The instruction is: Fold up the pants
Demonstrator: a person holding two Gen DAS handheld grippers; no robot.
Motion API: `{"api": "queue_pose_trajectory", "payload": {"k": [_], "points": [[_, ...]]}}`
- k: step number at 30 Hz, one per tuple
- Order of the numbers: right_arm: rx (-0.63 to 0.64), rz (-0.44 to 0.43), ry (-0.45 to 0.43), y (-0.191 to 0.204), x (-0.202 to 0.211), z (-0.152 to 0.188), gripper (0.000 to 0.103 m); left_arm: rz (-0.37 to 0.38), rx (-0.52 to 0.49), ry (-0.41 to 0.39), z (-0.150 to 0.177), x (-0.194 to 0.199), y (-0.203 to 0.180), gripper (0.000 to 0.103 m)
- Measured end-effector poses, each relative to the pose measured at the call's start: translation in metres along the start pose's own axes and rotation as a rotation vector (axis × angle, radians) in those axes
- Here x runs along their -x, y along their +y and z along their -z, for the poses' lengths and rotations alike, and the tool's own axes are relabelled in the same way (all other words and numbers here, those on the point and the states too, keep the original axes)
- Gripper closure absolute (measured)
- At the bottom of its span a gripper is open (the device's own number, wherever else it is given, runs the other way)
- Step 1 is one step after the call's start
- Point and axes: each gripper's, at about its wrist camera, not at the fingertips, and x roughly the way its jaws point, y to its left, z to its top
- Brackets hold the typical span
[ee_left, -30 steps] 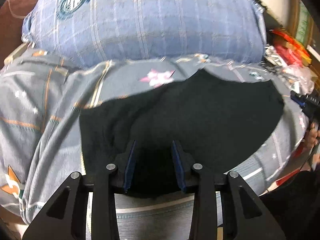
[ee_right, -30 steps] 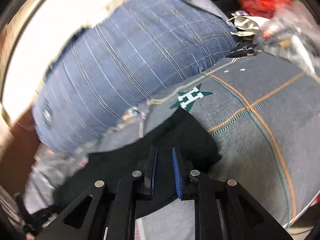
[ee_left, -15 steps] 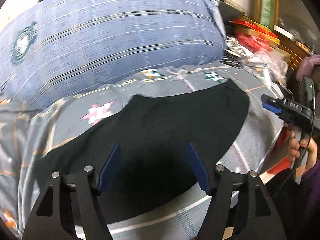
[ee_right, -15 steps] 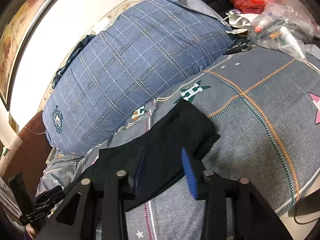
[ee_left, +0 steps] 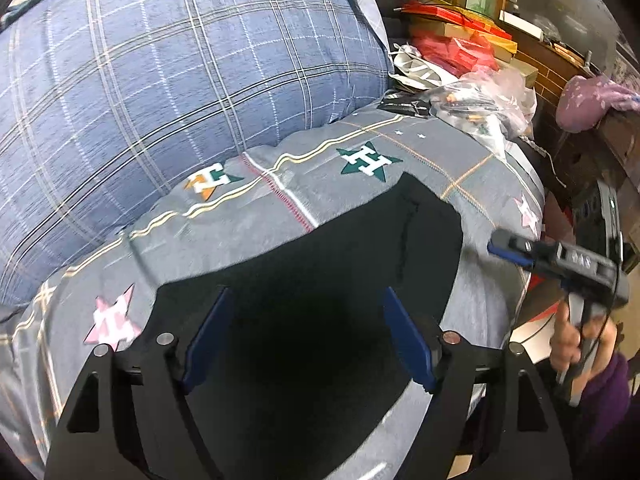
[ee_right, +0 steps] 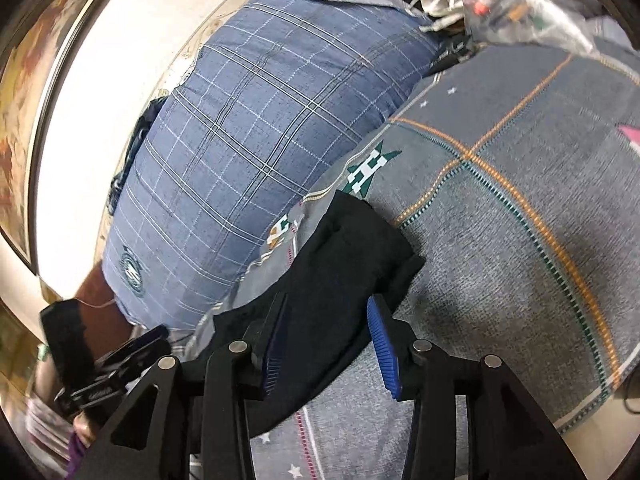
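Black pants (ee_left: 340,248) lie folded in a flat band on the grey star-patterned bedspread (ee_left: 360,140). My left gripper (ee_left: 305,294) hovers over the near part of the pants. Its jaws are opening wide, and the blue pads (ee_left: 208,340) stand clear of the cloth. In the right wrist view my right gripper (ee_right: 328,298) is open above the pants (ee_right: 340,256) near their end, with the cloth below the gap, not pinched. Each gripper shows in the other's view: the right gripper (ee_left: 504,248) at the bed's edge, the left gripper (ee_right: 156,336) at lower left.
A big blue plaid pillow (ee_left: 180,80) fills the space behind the pants. Plastic bags (ee_left: 488,96) and red packages (ee_left: 452,44) crowd the far right corner of the bed. A person's hand (ee_left: 568,344) holds the right gripper past the bed's edge.
Both grippers went from nearly shut on the black cloth to open, letting it go. The left one swung sideways and rolled. The pants now lie flat.
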Motion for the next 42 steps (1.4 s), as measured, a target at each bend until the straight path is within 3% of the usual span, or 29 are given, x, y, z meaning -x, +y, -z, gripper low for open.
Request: {"api": "queue_pose_trajectory", "payload": {"k": [8,14,24,35,37,38,42], "points": [[-0.056,-0.001,0.018,-0.005,-0.009,-0.004,0.046,0.097,-0.041,0.12,-0.034,-0.053,-0.017,0.023],[-0.085,0.032,0.035,-0.012,-0.021,-0.008,0.046,0.13,-0.096,0.17,-0.057,-0.088,-0.027,0.023],[-0.144,0.082,0.063,-0.025,-0.042,-0.016,0.046,0.26,-0.177,0.239,-0.077,-0.137,-0.042,0.023],[-0.142,0.084,0.043,-0.028,-0.057,-0.023,0.046,0.371,-0.248,0.275,-0.079,-0.159,-0.053,0.023],[-0.144,0.077,0.04,-0.029,-0.06,-0.023,0.049,0.385,-0.259,0.285,-0.077,-0.162,-0.055,0.026],[-0.143,0.077,0.042,-0.029,-0.061,-0.024,0.052,0.398,-0.264,0.295,-0.076,-0.165,-0.055,0.032],[-0.153,0.089,0.058,-0.035,-0.07,-0.025,0.081,0.419,-0.277,0.283,-0.075,-0.168,-0.055,0.045]]}}
